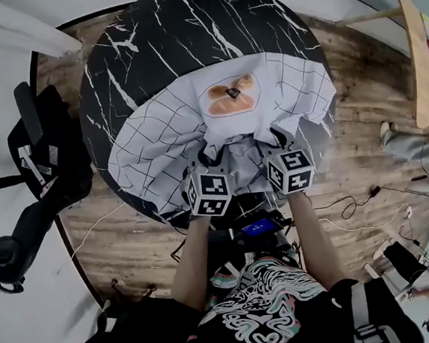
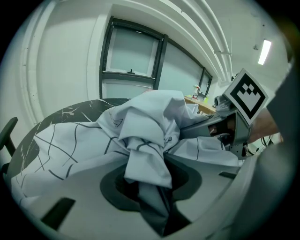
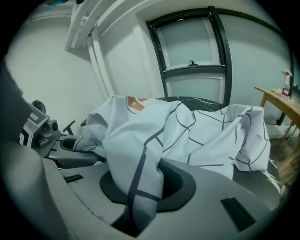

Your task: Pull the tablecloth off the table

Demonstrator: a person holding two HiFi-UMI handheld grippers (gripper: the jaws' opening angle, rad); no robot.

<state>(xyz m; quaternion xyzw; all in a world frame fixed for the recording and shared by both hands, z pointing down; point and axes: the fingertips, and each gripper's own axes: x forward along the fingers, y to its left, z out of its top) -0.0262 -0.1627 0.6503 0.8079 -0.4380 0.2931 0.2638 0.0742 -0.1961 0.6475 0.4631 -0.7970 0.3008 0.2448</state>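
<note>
Round black marble table (image 1: 150, 52): its rim lies just under and ahead of both sets of fingers, and its far half is bare.

Tablecloth (image 1: 158, 138), white with a dark grid: it covers only the near half of the table and fans out ahead of the fingers and to either side. Its near edge is gathered into two bunches, one per gripper. So the whole cloth lies forward of the fingers, and I'd say the free way out is straight back toward the person.

Left gripper (image 1: 201, 164): jaws narrow, clamped on a crumpled wad of cloth that runs down between them.

Right gripper (image 1: 275, 144): same, jaws narrow and pinching a fold with a grid line on it.

The two sit side by side and near each other, equally close to the cloth edge. Both forearms reach forward in parallel, grippers tilted down and forward at the rim.

Orange patch (image 1: 231, 97) on the cloth: ahead of the fingers, roughly between the two lines of pull. Can't tell whether it's a print or a loose thing.
</note>
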